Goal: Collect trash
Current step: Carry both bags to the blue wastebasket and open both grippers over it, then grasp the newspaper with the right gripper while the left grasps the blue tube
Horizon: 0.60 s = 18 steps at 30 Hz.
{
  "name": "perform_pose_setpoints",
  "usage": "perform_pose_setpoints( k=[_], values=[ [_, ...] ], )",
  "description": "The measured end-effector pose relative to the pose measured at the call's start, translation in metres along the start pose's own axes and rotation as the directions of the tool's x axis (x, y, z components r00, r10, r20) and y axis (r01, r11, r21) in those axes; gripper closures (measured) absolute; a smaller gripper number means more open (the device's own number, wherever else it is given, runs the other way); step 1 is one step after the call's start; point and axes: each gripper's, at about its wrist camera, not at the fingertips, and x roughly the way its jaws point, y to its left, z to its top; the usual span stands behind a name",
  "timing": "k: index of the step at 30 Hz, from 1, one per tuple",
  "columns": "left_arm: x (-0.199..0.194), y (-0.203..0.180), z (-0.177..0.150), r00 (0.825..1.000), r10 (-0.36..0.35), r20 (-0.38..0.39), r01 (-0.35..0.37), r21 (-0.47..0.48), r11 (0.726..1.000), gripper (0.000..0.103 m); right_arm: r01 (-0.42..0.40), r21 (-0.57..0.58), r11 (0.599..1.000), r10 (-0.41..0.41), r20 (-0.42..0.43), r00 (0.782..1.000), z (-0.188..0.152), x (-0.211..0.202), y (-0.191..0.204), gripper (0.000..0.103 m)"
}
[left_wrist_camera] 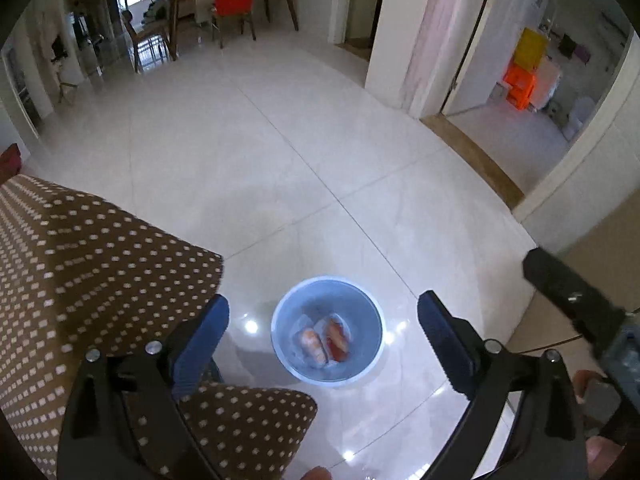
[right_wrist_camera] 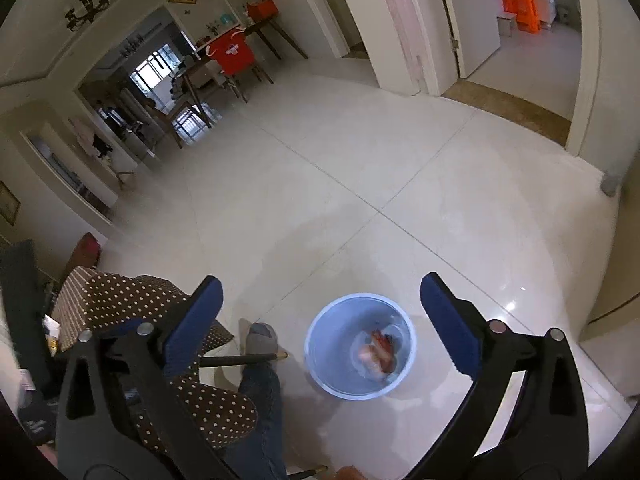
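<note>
Glossy white tile floor (left_wrist_camera: 280,152) under blue bin (left_wrist_camera: 370,320), both tongs (left_wrist_camera: 323,326) (right_wrist_camera: 321,308) spread wide, empty.

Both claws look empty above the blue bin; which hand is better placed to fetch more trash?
Probably left. Both the left claw and right claw are open and empty. The dotted seat lies beside the left one; no loose trash shows outside the blue bin.

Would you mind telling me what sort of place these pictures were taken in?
Most likely a home's living area: glossy white tiled floor, a wooden dining table with chairs in the background, and a brown polka-dot upholstered seat beside a small blue plastic wastebasket.
</note>
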Motion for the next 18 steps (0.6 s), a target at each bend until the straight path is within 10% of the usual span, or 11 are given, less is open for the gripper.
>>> perform_pose_setpoints(
  k=[18],
  values=[
    [-0.138,0.047,-0.04,0.969,0.055,0.241,-0.042,-0.06,0.997,0.008,-0.015,-0.116,0.993,0.03,0.129,0.991,-0.022,-0.086,0.07,0.006]
  ],
)
